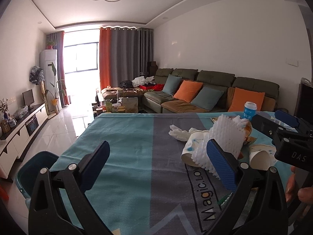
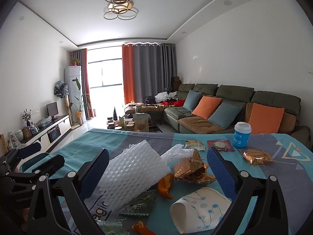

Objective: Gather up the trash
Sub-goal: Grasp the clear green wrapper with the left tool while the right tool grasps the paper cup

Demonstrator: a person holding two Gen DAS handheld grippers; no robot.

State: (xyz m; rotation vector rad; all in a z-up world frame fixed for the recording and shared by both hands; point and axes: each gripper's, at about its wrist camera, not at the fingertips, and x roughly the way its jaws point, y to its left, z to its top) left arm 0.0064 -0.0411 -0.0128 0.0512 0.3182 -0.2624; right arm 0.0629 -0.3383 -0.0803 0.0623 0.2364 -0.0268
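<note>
Left wrist view: the left gripper (image 1: 158,164) hangs with its jaws spread wide and empty above a surface (image 1: 121,156) draped in a teal and grey cloth. Just beside its right finger lie a white foam fruit net (image 1: 225,135), crumpled tissue (image 1: 179,133) and a tipped paper cup (image 1: 190,150).

Right wrist view: the right gripper (image 2: 156,170) is also wide open, holding nothing, with the foam fruit net (image 2: 133,174), gold wrappers (image 2: 192,170), orange peel (image 2: 166,186) and a paper cup (image 2: 199,209) lying between its fingers. A blue lidded cup (image 2: 242,135) stands upright further back.
</note>
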